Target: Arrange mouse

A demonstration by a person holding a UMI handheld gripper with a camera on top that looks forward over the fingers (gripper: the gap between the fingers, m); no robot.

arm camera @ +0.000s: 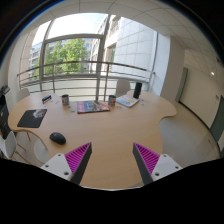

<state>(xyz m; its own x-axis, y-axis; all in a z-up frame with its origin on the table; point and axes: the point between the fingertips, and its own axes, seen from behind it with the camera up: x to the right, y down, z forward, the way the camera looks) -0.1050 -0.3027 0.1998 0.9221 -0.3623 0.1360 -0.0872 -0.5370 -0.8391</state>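
A black mouse [58,138] lies on the light wooden table [110,125], ahead of and to the left of my left finger. A dark mouse pad [32,118] lies farther back on the left, beyond the mouse. My gripper [112,160] is held above the table's near part. Its two fingers with magenta pads [78,158] stand wide apart with only bare table between them. The gripper holds nothing.
A flat book or magazine [93,106] lies at the middle back of the table, a cup [66,99] left of it, a laptop or papers [127,101] to the right. A white chair [20,148] stands at the left. Windows and a railing lie beyond.
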